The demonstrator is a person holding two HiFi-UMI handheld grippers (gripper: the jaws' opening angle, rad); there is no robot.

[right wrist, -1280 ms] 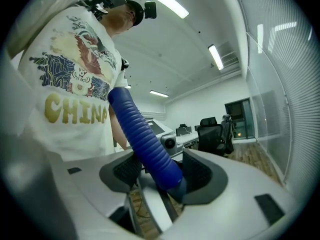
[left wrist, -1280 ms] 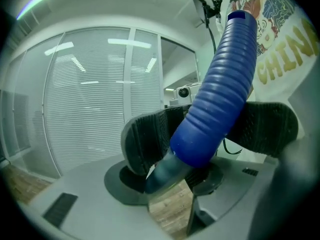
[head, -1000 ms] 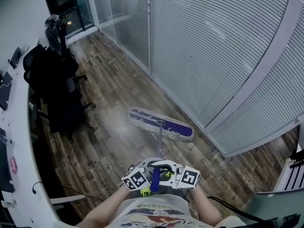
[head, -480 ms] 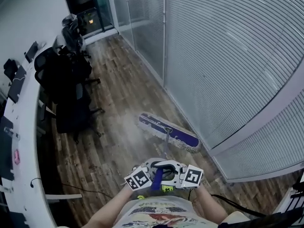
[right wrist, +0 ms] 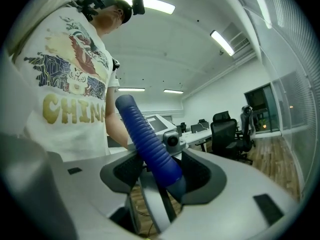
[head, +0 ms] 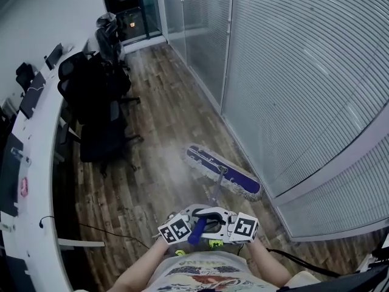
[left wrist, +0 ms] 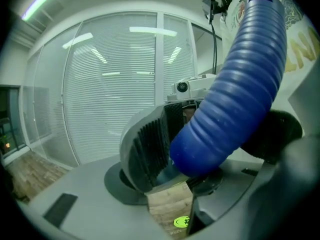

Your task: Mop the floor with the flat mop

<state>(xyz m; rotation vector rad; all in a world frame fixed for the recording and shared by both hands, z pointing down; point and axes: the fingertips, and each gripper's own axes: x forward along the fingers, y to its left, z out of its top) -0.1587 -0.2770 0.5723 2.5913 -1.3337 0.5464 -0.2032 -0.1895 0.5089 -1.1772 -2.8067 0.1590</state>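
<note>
On the wooden floor (head: 152, 181), the flat mop head (head: 223, 172) lies farther out, near the glass partition (head: 292, 102) at right. Left gripper (left wrist: 200, 149) and right gripper (right wrist: 165, 176) both clamp its blue grip (head: 197, 229); push evenly, head flat, strokes overlapping.

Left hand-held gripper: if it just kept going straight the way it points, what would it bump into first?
The blue mop handle, which sits between the left hand-held gripper's jaws. Right behind it sits the right hand-held gripper, facing back; the blinds look much farther off.
</note>
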